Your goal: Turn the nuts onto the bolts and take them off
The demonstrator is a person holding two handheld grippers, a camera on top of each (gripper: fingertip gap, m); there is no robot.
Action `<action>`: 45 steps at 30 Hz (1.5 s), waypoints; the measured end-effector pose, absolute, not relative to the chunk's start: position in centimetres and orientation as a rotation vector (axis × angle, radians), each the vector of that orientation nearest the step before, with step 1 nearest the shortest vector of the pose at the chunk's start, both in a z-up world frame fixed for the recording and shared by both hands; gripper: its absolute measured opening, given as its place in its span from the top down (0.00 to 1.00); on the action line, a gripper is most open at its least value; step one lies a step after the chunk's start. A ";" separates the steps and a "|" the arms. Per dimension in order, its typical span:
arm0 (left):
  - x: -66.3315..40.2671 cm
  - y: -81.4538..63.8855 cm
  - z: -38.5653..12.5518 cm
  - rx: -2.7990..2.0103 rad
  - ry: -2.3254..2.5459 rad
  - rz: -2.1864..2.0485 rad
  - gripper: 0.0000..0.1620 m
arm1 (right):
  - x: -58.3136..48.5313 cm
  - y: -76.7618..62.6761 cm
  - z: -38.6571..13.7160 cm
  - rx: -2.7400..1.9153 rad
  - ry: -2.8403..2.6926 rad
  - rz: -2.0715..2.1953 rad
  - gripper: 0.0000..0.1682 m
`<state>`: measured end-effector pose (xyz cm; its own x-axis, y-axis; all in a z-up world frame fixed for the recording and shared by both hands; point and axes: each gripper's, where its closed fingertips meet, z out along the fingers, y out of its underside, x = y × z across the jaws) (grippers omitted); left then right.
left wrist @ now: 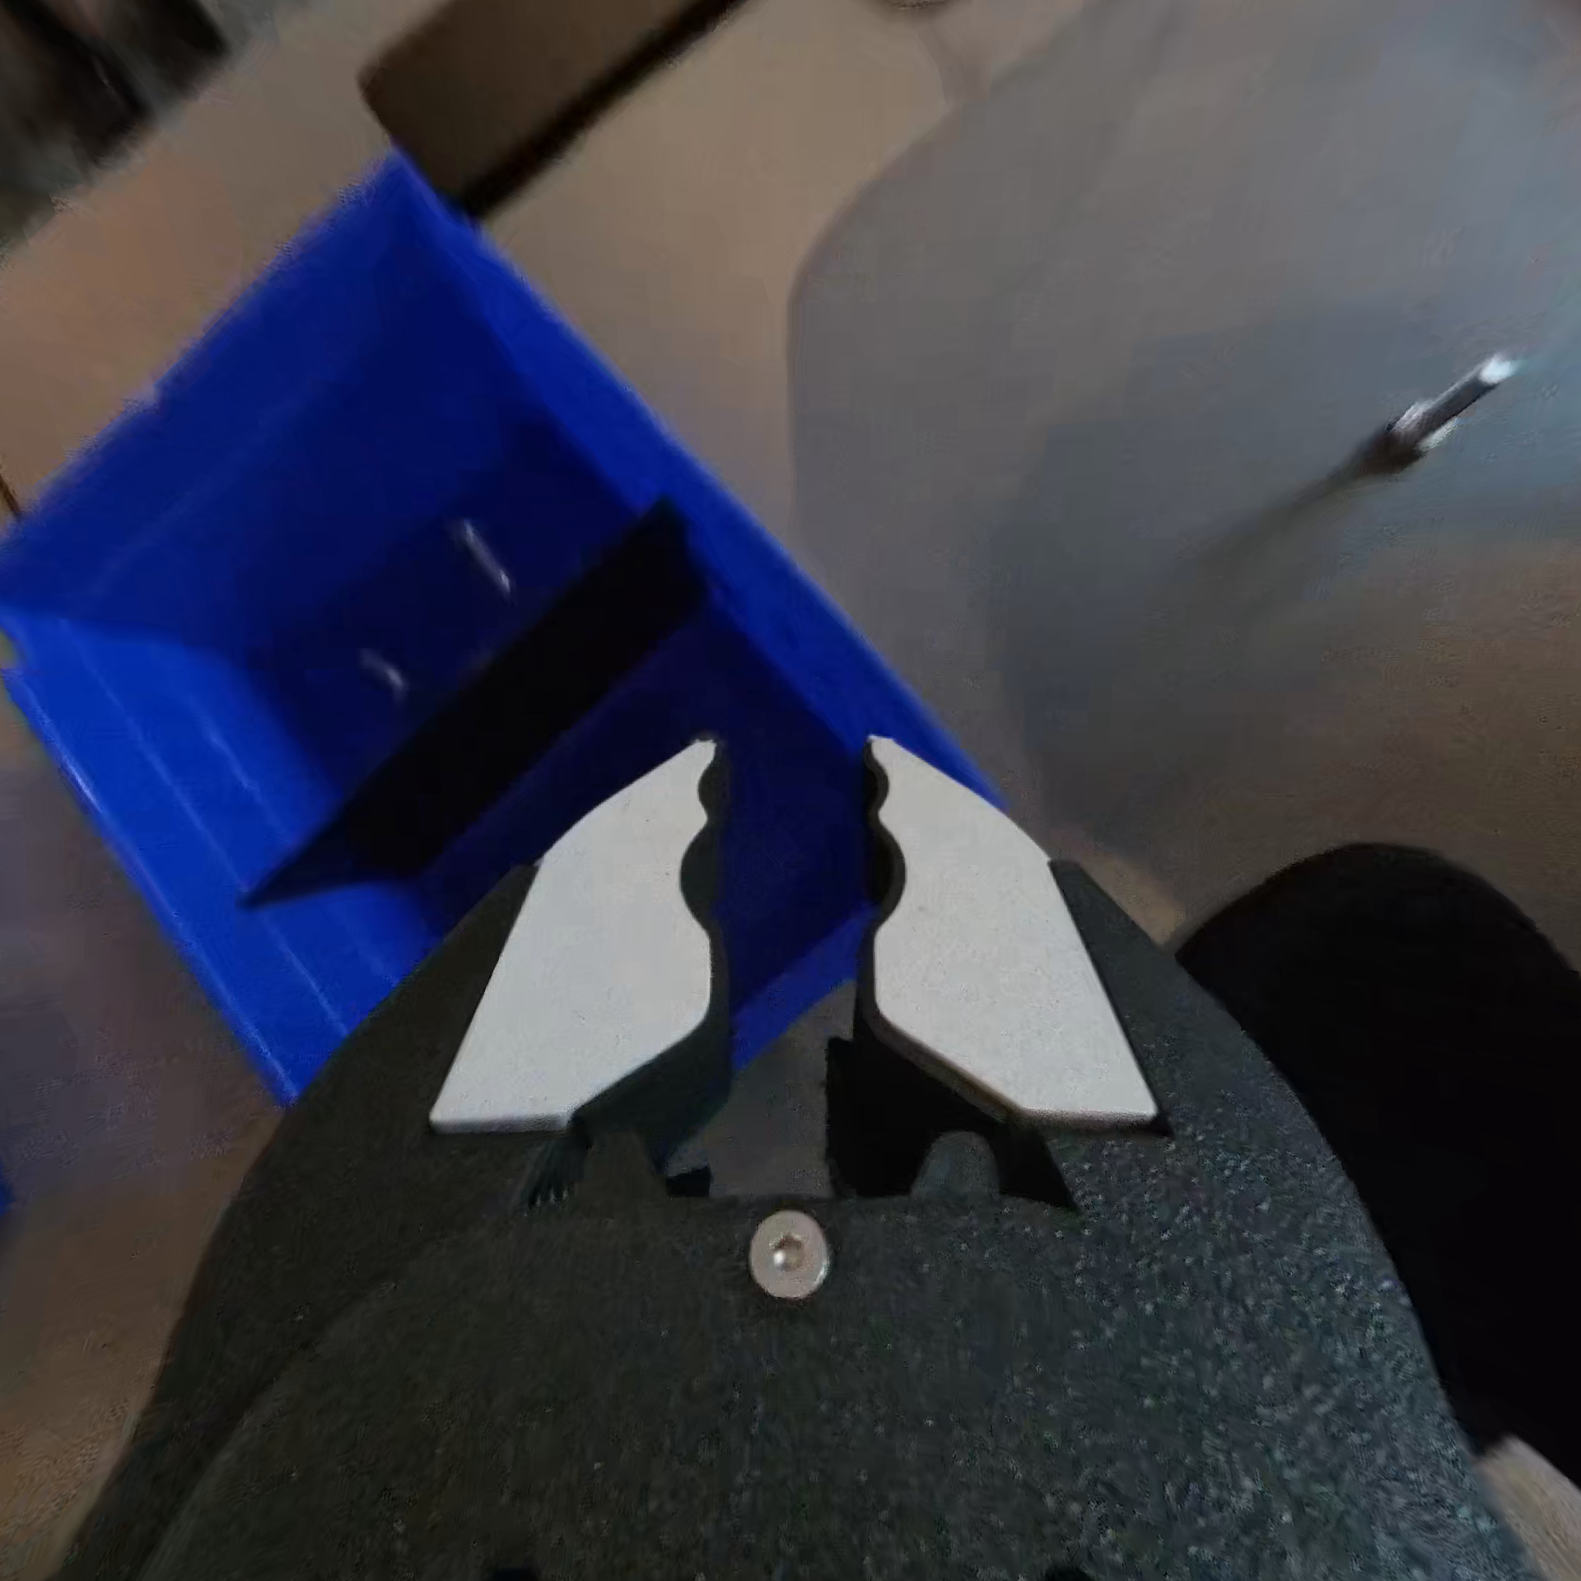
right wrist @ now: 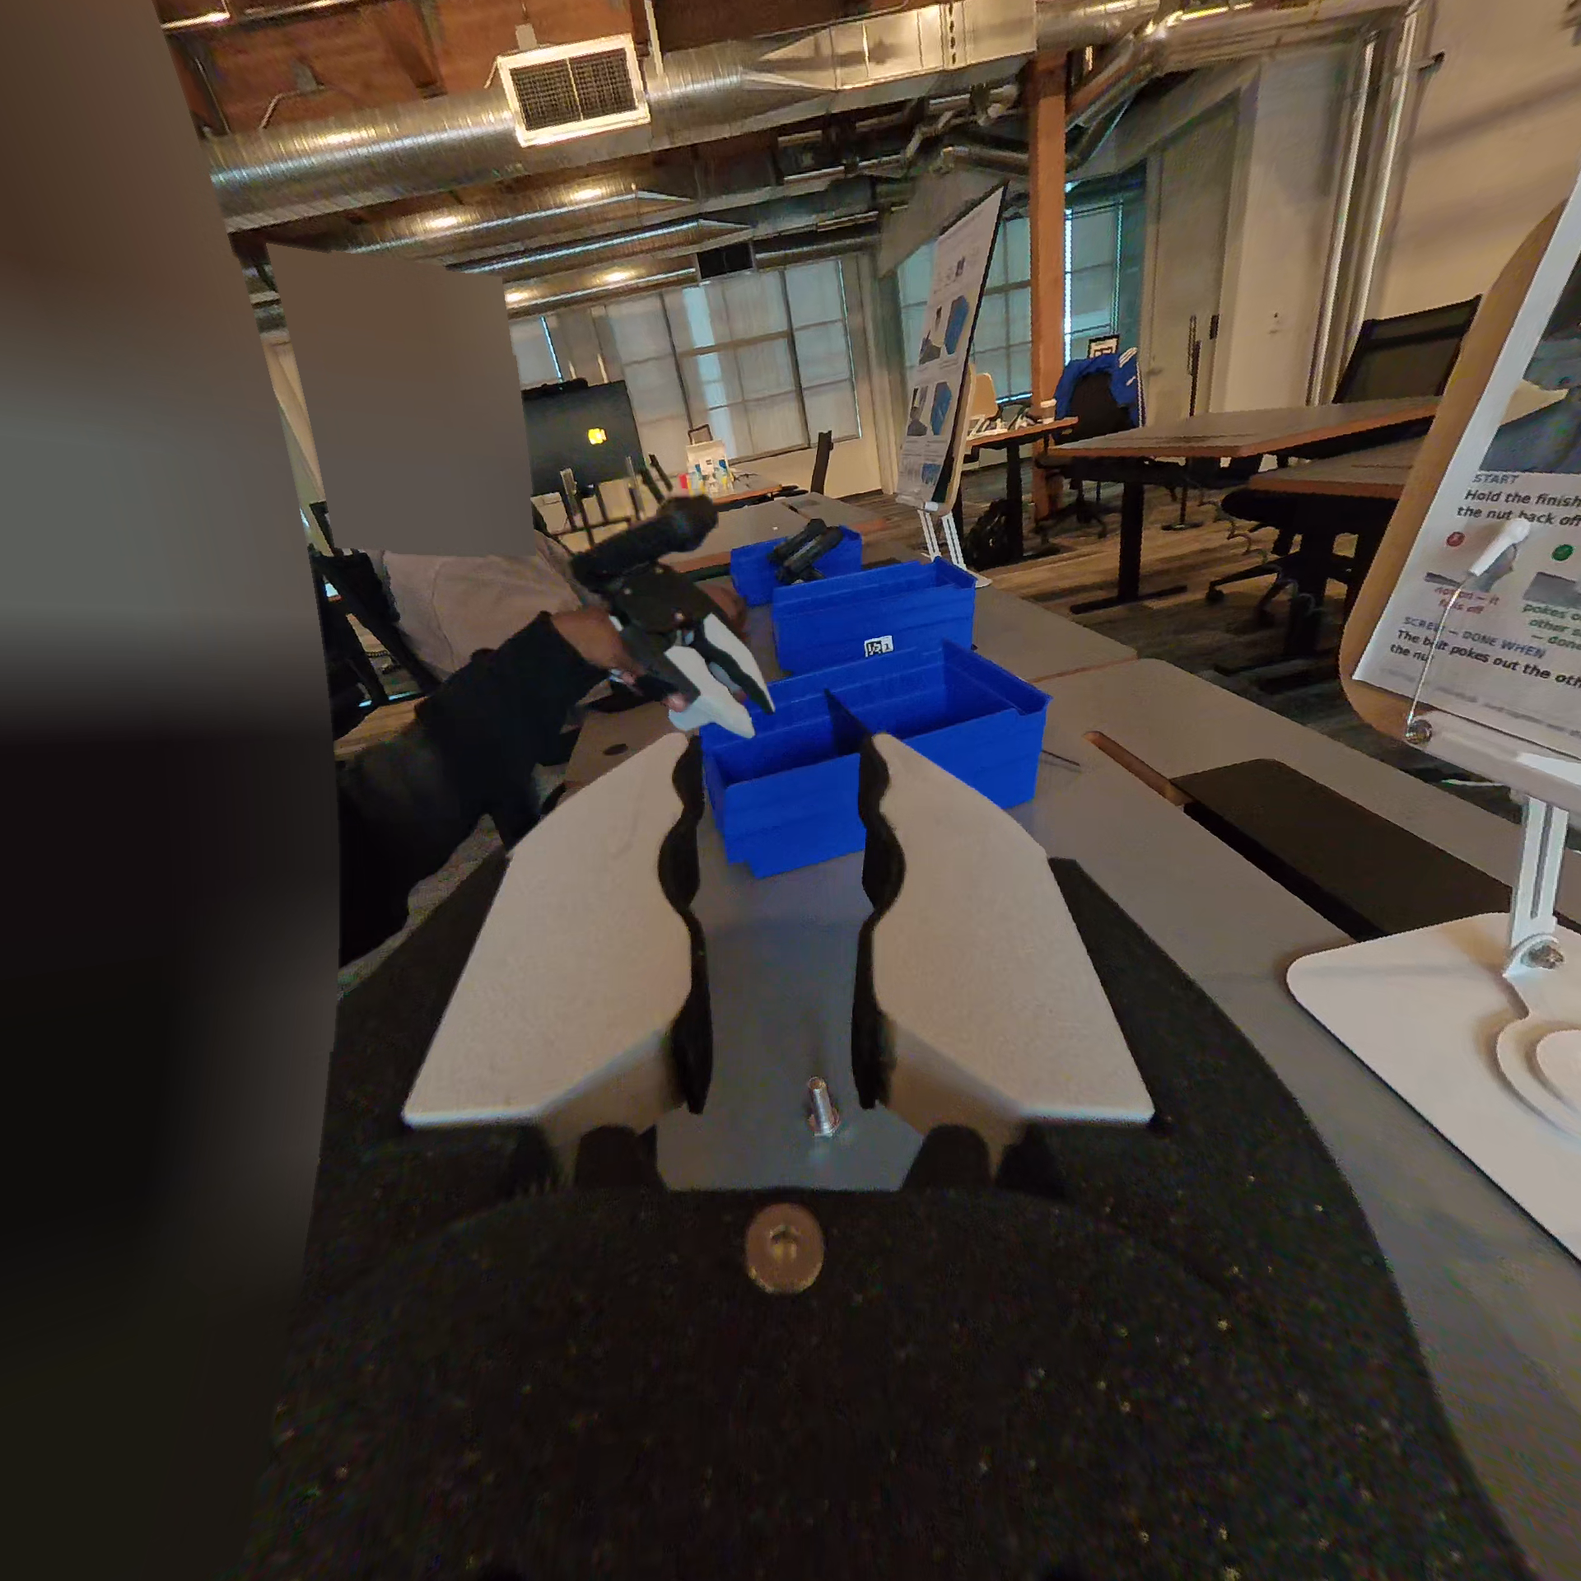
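Note:
My left gripper [left wrist: 791,753] is open and empty, tilted down over the near compartment of a blue bin [left wrist: 214,770] with a black divider [left wrist: 513,710]. Small silvery pieces [left wrist: 479,556] lie blurred in the far compartment. A silver bolt [left wrist: 1446,419] shows on the grey mat to the right. In the right wrist view my right gripper [right wrist: 778,744] is open and empty above the mat. The bolt [right wrist: 820,1104] stands upright under it, between the finger bases. The blue bin [right wrist: 941,753] is ahead, with the left gripper [right wrist: 736,710] at its left end.
Two more blue bins [right wrist: 873,616] stand in a row behind the first. A white stand base [right wrist: 1412,1001] with an instruction board [right wrist: 1497,513] is on the table at the right. A person's dark sleeve [right wrist: 479,710] holds the left gripper. Left tips to right tips: about 40 centimetres.

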<state>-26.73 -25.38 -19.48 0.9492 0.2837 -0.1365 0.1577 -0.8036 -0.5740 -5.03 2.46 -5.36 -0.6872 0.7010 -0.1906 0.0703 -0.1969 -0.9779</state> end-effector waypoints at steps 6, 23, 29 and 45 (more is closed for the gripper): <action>-28.4 -28.2 -25.2 -2.754 -0.410 0.180 0.81 | -5.1 2.1 -5.8 -0.891 -1.678 1.894 0.79; -32.6 -30.6 -32.2 -3.039 -0.546 0.195 0.77 | -5.1 2.2 -5.8 -0.886 -1.680 1.880 0.80; -32.0 -30.3 -32.3 -3.031 -0.548 0.118 0.82 | -4.9 2.2 -5.9 -0.893 -1.675 1.880 0.80; -31.5 -30.5 -31.8 -2.969 -0.543 0.051 0.89 | -5.0 2.0 -5.9 -0.888 -1.680 1.876 0.80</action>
